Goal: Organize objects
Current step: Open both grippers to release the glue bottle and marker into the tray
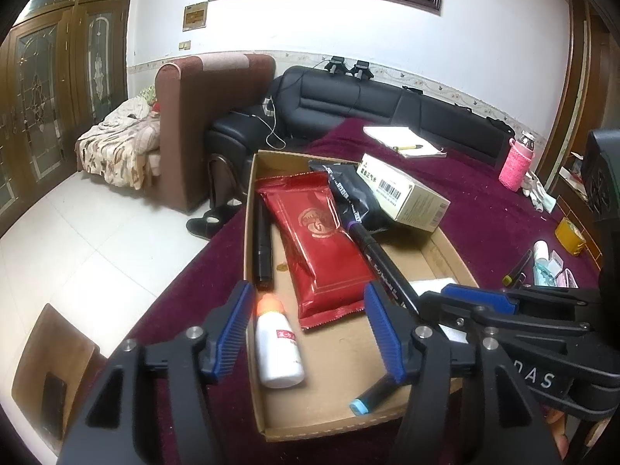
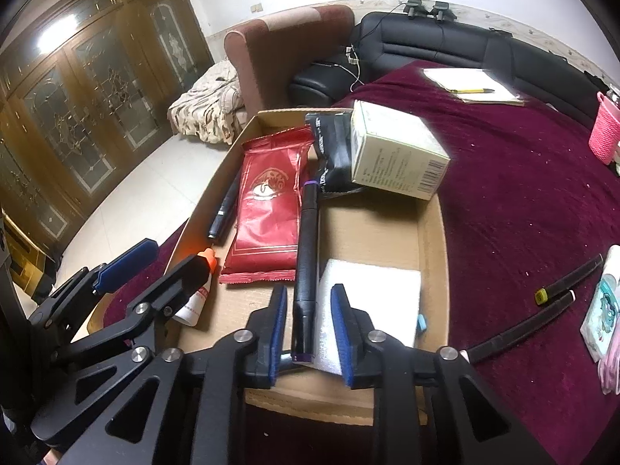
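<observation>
One shallow cardboard box is seen on a dark red tablecloth, and the counted contents are as follows: one red foil packet, one black foil packet, one pale carton propped on the box's far right rim and on the black packet, one white bottle with an orange cap, one slim black pen along the left wall, one white foam pad, one black marker with purple ends, and one light-blue-capped item near the front wall. The right gripper is held over the box's near end with its jaws a little apart; the black marker is seen lying between the two blue pads, and a narrow gap is visible on each side, so it is not pressed. The left gripper is held about half open above the bottle and the red packet, with nothing gripped. Outside the box, two more dark pens are seen on the cloth to the right, beside small packets. Further off, one notepad with one yellow pen and one pink-sleeved bottle are visible.
</observation>
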Motion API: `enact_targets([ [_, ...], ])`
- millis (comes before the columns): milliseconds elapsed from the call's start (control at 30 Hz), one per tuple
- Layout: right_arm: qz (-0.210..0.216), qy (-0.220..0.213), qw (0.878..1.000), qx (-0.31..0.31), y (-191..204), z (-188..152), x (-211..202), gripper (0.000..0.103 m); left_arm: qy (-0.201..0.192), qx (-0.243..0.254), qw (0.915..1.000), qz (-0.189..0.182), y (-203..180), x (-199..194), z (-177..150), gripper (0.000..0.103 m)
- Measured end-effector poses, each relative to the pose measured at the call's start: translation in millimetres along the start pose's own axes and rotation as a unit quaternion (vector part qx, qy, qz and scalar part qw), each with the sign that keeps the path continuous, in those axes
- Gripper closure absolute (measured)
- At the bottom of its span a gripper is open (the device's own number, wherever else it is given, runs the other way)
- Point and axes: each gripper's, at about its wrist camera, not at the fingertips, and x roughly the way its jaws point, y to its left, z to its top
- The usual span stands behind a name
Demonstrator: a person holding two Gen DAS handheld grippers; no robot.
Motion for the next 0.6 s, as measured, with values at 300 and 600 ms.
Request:
enact_targets([
  [300,0.002,-0.012,1.0,0.015,-14.9,-4.4,-12.9,0.067,-0.005,0.005,1.0,-0.003,-2.1,-7.2,0.6,0.041],
  [600,0.008,-0.033,0.998,0.058,-51.8,-10.6,-34.3,0.067,-0.012,0.016,0.9997,-0.012,-10.6,-13.9,2.6,0.04],
])
